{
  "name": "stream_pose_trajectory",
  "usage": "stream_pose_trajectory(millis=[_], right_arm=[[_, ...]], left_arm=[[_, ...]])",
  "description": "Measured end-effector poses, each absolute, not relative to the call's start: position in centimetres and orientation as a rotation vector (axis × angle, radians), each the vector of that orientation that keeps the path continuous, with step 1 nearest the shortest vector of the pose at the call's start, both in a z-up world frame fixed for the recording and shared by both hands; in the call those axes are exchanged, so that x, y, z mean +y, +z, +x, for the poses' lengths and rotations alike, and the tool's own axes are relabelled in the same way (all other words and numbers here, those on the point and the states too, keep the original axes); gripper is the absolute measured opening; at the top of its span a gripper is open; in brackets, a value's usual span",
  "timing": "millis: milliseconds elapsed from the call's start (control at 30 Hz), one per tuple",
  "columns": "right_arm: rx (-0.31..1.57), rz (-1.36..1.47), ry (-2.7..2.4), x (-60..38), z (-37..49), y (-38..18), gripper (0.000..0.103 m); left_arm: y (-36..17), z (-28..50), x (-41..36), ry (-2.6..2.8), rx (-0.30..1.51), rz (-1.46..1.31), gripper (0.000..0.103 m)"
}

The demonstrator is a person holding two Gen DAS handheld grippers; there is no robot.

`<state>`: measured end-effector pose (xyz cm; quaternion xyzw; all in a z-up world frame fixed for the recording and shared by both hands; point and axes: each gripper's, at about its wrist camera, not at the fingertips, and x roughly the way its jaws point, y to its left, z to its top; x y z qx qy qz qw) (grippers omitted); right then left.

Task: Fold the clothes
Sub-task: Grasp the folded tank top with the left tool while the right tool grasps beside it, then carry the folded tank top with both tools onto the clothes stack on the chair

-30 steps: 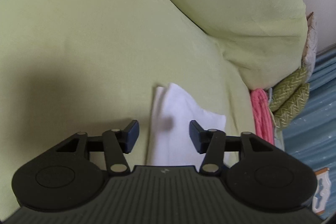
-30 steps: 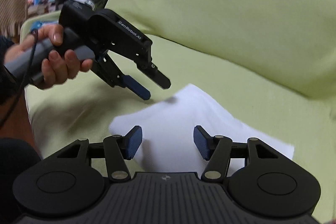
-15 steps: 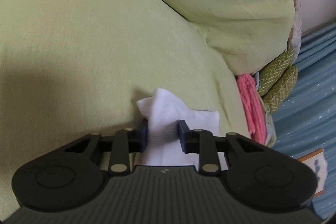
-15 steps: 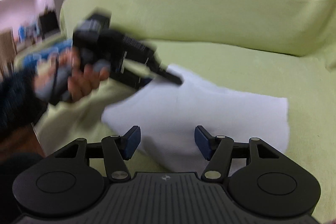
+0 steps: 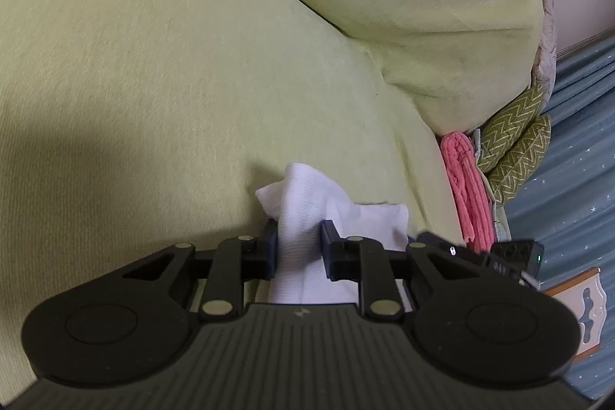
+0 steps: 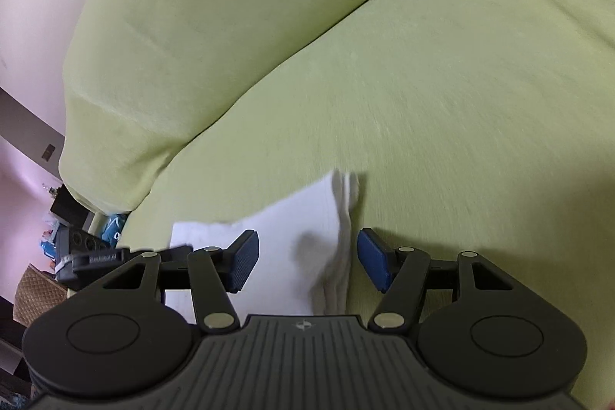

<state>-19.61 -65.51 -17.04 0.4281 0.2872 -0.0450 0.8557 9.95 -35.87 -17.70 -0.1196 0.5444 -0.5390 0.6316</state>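
Left gripper (image 5: 298,244) pinching a bunched corner of the white ribbed cloth (image 5: 303,218) on the lime-green sofa seat (image 5: 153,102), right gripper (image 6: 305,262) with jaws apart astride its layered edge (image 6: 338,256): a shallow or late right pinch could catch too few layers, skewing the fold.

A green sofa (image 5: 192,83) fills the view ahead. Off to the right, a pink towel (image 5: 467,187) is wedged beside two zigzag cushions (image 5: 515,141), touching them, with a blue curtain (image 5: 576,156) beyond.
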Motion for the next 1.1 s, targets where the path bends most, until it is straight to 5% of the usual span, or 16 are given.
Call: stream_pose_trajectory(millis=[133,233,333,733,1100], right_arm=[[0.605,0.880,-0.066,-66.0,-17.8,-17.1,0.055],[0.610,0.855,-0.039,-65.6,-17.4,-17.6,0.017],[0.598,0.836,-0.023,-65.2,-17.2,-18.0,0.007],[0.253,0.678,-0.158,-59.2,-27.1,-10.3,0.005],[-0.012,0.604,-0.535,-50.5,-50.5,-3.3,0.005]], left_arm=[[-17.5,10.1,-35.8,-1.239,1.237,-0.250,0.018],[-17.4,10.1,-36.0,-1.246,1.223,-0.231,0.017],[-16.7,9.3,-36.0,-1.252,1.175,-0.180,0.015],[-7.8,2.1,-35.8,-1.433,0.896,-0.106,0.014],[-0.8,-16.4,-43.1,-1.874,0.769,0.014,0.013]])
